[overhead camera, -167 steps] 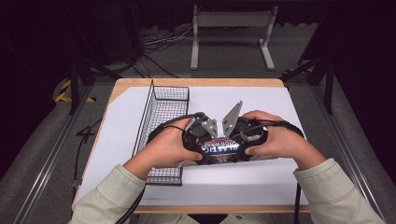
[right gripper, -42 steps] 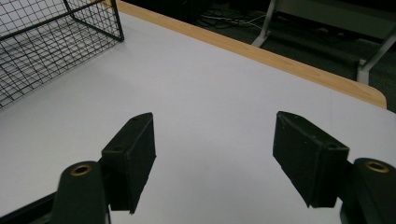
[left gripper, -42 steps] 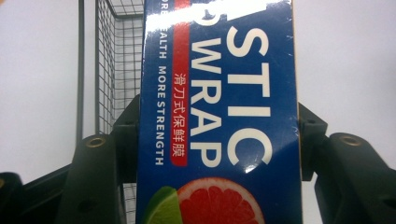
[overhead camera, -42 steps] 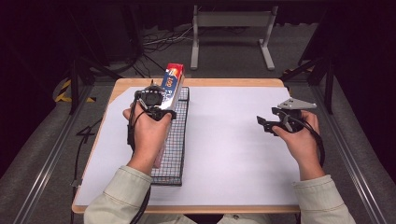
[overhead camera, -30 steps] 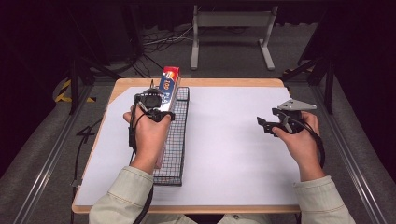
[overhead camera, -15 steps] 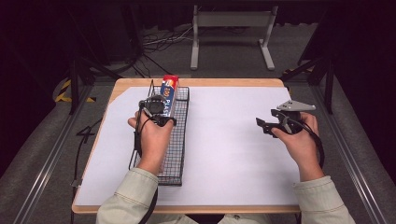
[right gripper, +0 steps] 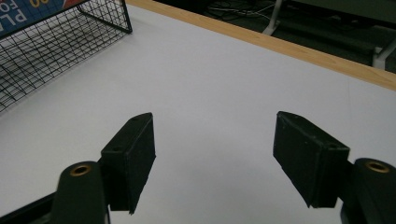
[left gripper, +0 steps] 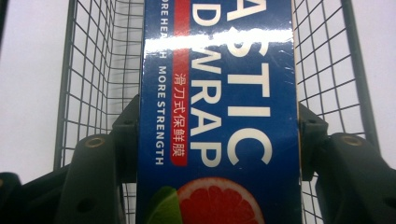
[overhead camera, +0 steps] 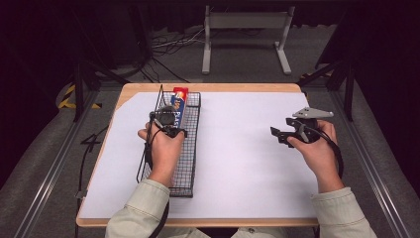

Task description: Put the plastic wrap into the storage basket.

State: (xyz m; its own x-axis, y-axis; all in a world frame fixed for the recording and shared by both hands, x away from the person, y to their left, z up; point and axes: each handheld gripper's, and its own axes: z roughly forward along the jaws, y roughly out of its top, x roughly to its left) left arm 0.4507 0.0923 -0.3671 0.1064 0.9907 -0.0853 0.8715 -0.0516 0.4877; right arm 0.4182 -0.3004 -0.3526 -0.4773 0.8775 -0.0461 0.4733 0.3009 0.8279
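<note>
The left gripper [overhead camera: 171, 124] clamps its fingers [left gripper: 125, 135] on the long sides of a blue cardboard plastic-wrap box [left gripper: 219, 112], holding it lengthwise over the black wire basket [overhead camera: 190, 148] near the counter's [overhead camera: 247, 163] far left corner, apparently so it fits the narrow basket. The right gripper [right gripper: 219, 154] hovers by the right edge, fingers parted and empty, out of the way.
</note>
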